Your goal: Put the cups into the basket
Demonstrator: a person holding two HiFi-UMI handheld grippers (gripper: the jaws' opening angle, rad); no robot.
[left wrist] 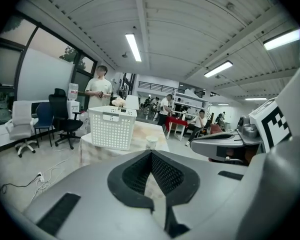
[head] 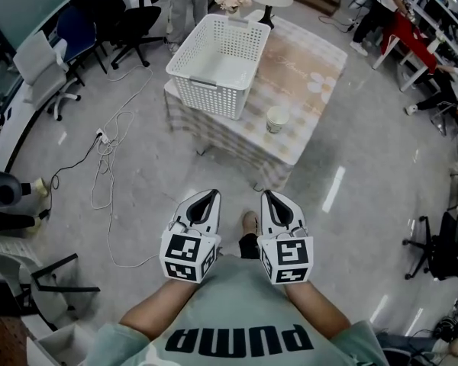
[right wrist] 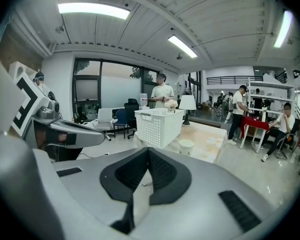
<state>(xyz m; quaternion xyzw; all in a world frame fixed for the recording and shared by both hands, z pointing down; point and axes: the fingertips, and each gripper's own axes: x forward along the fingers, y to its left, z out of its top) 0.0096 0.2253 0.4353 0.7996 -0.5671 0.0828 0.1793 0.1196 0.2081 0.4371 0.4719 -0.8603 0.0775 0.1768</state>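
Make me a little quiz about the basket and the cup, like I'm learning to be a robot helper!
1. True or false: the cup already sits inside the basket.
2. In the head view, where is the cup from the basket? A) to its right B) to its left C) behind it
3. Fill in: the left gripper and right gripper both have their jaws ____.
Key: 1 false, it stands on the table beside the basket; 2 A; 3 shut, holding nothing.
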